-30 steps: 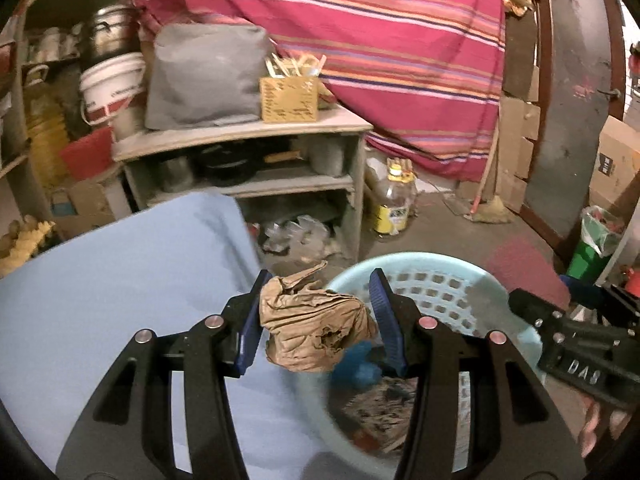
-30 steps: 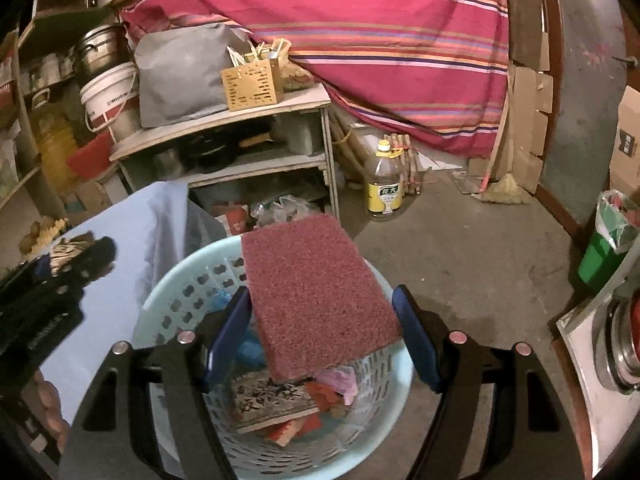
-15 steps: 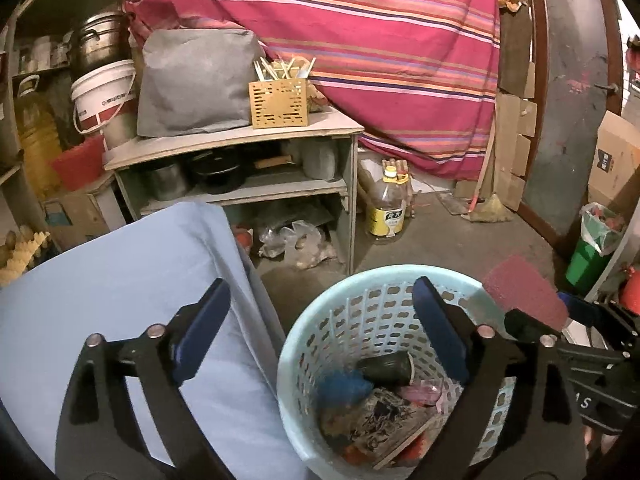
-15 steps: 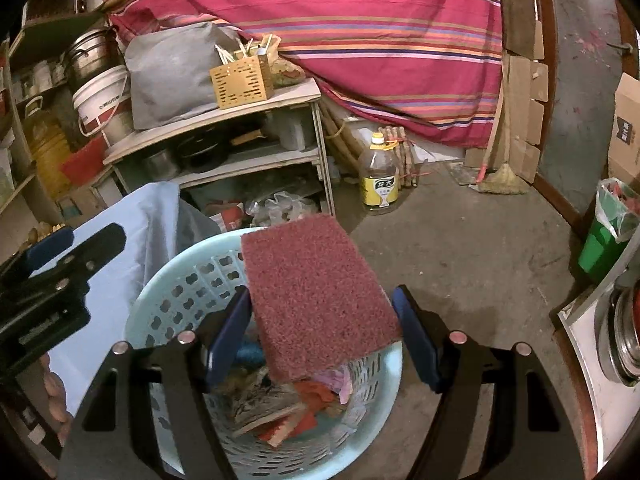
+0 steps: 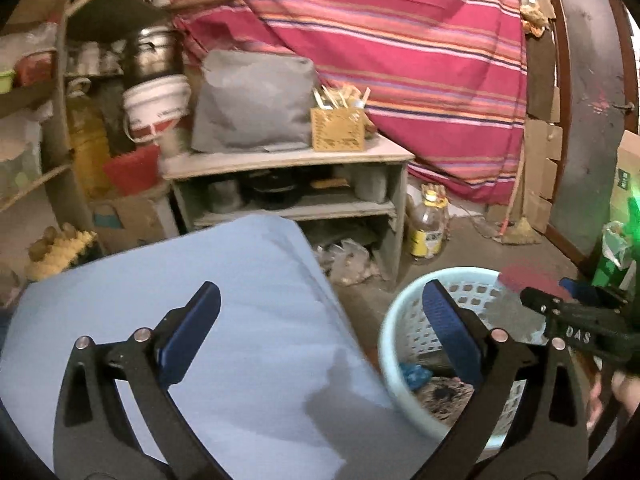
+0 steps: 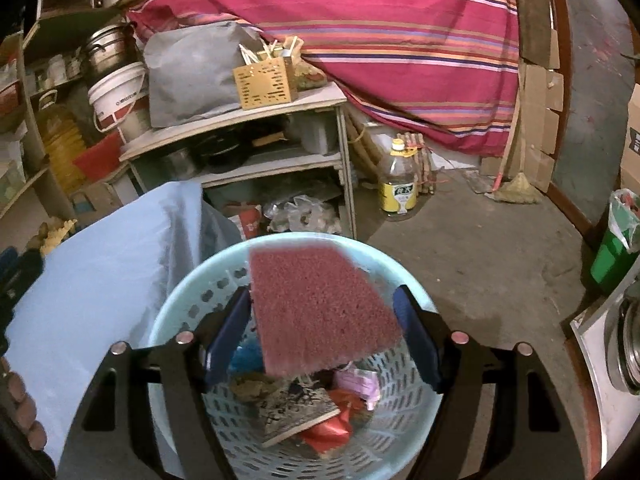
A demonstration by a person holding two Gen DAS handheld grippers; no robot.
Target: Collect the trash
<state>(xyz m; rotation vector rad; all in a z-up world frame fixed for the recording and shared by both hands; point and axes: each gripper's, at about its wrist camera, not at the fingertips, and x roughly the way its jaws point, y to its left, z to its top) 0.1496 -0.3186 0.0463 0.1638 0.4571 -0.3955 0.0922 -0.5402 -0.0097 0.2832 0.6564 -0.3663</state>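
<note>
Two hand-held grippers are in play around the pale blue basket point(image 6: 404, 276). Your right hand-held gripper point(image 6: 320, 334) is clamped on the red scouring pad point(image 6: 320, 308), pinched by its side edges between the blue pads; its long axis runs forward, away from you, tilted slightly up, directly above the basket's mouth (scraps of paper and wrappers lie inside). Your left hand-held gripper point(image 5: 320, 324) is spread wide with nothing between its fingers, hanging over the blue-covered surface point(image 5: 224, 292), just left of the basket point(image 5: 390, 340).
</note>
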